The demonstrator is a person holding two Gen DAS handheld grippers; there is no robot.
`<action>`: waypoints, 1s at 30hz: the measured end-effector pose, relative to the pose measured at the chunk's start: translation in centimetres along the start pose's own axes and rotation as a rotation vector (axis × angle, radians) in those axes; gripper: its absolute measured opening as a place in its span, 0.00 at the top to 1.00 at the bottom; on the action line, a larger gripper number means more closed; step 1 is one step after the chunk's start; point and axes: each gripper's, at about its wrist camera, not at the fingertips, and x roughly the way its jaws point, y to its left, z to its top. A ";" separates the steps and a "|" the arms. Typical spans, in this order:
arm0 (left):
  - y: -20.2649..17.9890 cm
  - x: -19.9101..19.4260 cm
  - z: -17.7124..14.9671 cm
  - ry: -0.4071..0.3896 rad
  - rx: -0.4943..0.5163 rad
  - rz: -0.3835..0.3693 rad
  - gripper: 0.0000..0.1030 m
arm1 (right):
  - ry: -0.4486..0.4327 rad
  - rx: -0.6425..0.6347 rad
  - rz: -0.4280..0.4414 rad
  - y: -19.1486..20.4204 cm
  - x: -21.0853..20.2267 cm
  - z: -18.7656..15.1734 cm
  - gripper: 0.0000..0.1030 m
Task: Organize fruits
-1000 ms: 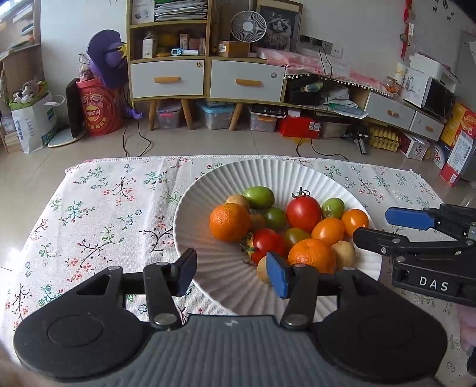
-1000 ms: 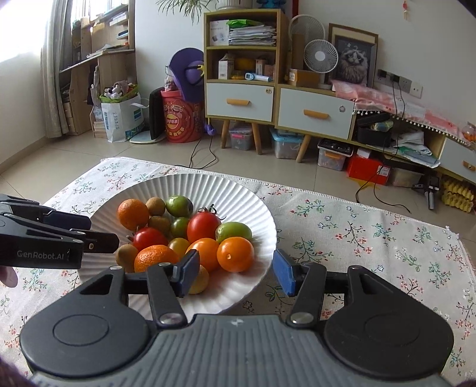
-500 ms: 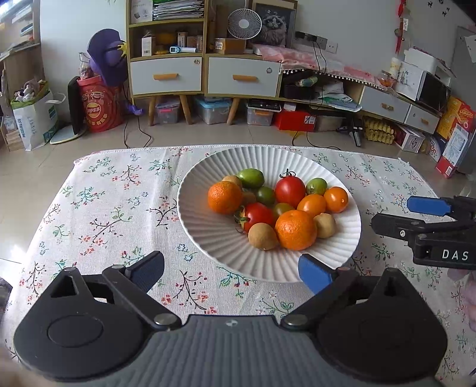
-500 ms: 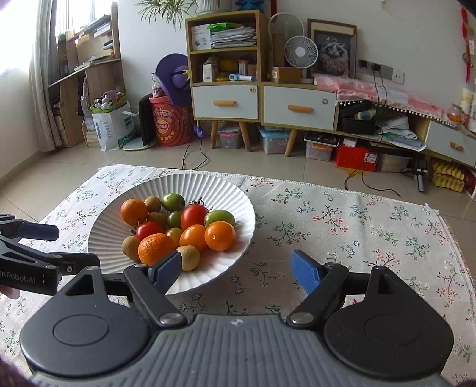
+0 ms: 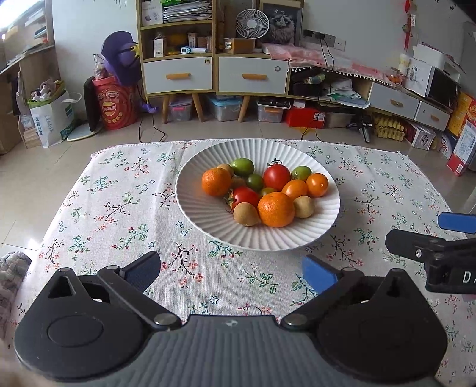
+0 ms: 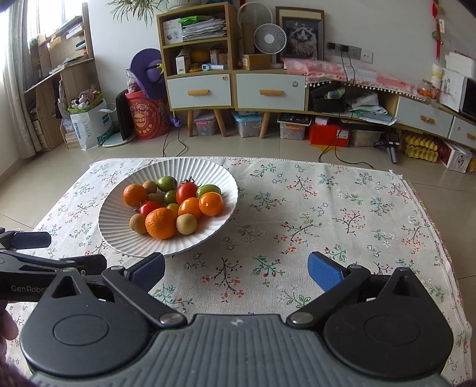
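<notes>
A pale tiled floor [image 6: 372,160] runs back to a white wall [image 6: 372,26], where a wooden cabinet [image 6: 196,59] with two white drawers and orange handles stands on slanted legs, stacked papers on its top shelf. A small white fan [image 6: 269,38] and a framed cat picture [image 6: 302,37] sit beside it. A red printed bin [image 6: 145,117] with a purple hat [image 6: 147,71] above it stands to the left, near a white paper bag [image 6: 89,125]. Daylight enters through a curtained window [image 6: 44,20] at far left. A low shelf with a pink fringed cloth [image 6: 357,76] stretches right, plastic boxes and cables underneath
</notes>
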 end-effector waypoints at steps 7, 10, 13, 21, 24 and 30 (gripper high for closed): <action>-0.9 -0.4 -1.0 0.058 -0.028 0.046 0.07 | 0.061 0.036 -0.079 0.3 0.2 -0.5 0.01; -1.2 -0.5 -1.4 0.071 -0.010 0.071 0.07 | 0.087 0.042 -0.108 0.2 0.8 -0.7 0.01; -1.2 -0.4 -1.3 0.071 -0.008 0.082 0.07 | 0.097 0.041 -0.121 0.2 1.3 -0.7 0.01; -0.6 0.1 -1.4 0.090 -0.034 0.089 0.07 | 0.108 0.033 -0.119 0.6 1.5 -0.7 0.01; -0.4 0.1 -1.5 0.096 -0.036 0.095 0.07 | 0.114 0.026 -0.116 0.8 1.5 -0.8 0.01; -0.1 0.1 -1.4 0.100 -0.044 0.100 0.07 | 0.112 0.017 -0.100 1.1 1.2 -0.8 0.01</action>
